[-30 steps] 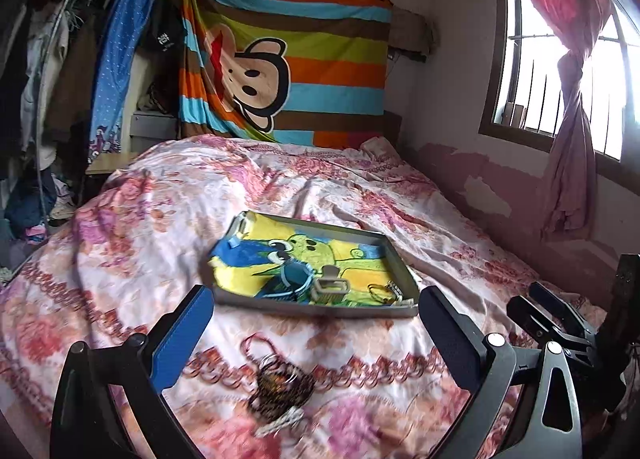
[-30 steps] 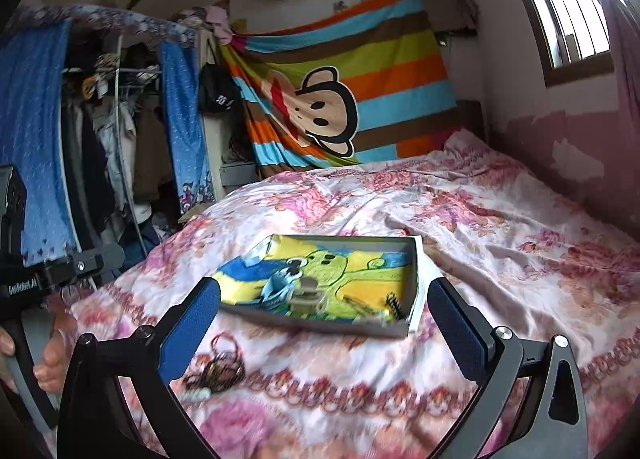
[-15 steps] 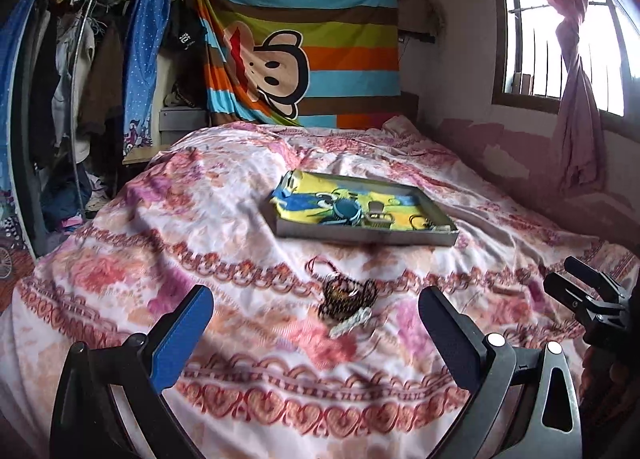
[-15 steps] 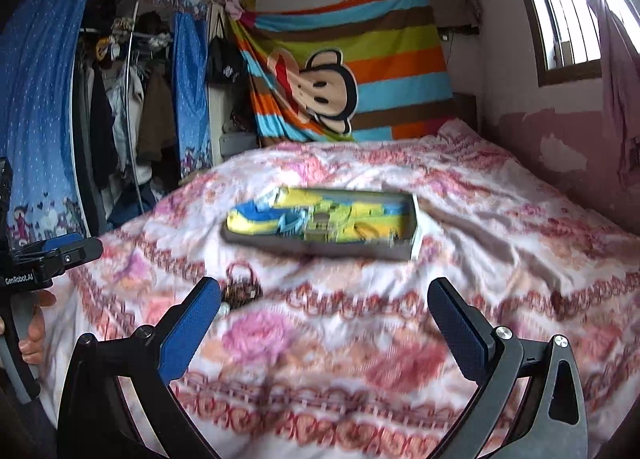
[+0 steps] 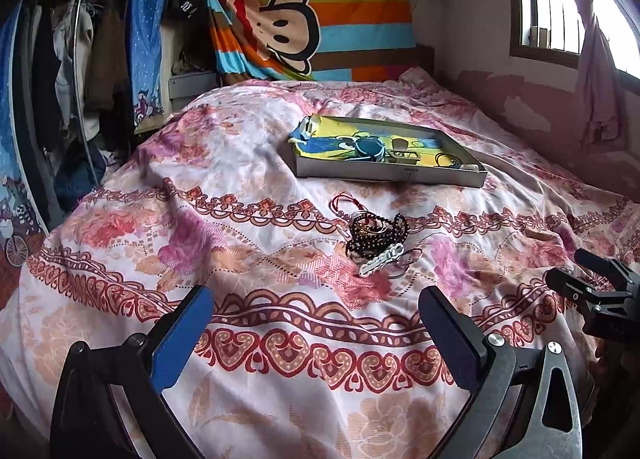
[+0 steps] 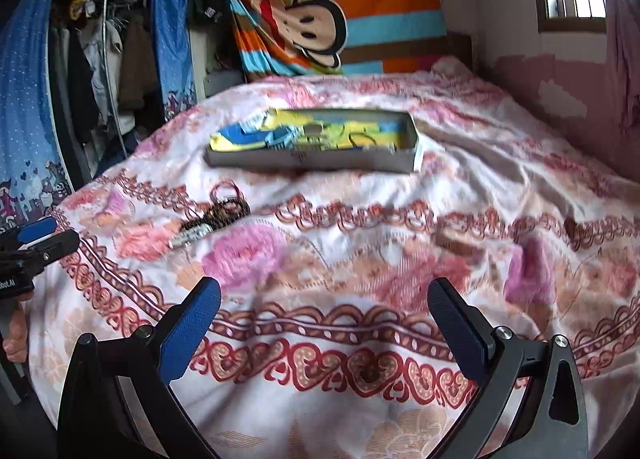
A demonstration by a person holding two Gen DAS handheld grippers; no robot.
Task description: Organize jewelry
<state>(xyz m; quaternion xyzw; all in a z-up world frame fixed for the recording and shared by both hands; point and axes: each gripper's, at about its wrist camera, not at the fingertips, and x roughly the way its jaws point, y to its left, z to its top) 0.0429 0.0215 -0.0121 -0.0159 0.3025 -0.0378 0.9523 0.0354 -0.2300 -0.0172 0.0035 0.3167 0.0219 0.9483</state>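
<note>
Jaws of the left gripper (image 5: 316, 323) and right gripper (image 6: 324, 315) are spread wide, nothing held. Beads (image 5: 374, 235) are piled on the quilt (image 5: 248, 251), near the tray (image 5: 384, 173).

Pink floral bedspread (image 5: 248, 163), blue-padded tongs (image 5: 316, 323)

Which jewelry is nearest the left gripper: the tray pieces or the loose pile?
The loose pile on the bedspread, before the left gripper; the tray lies farther back.
</note>
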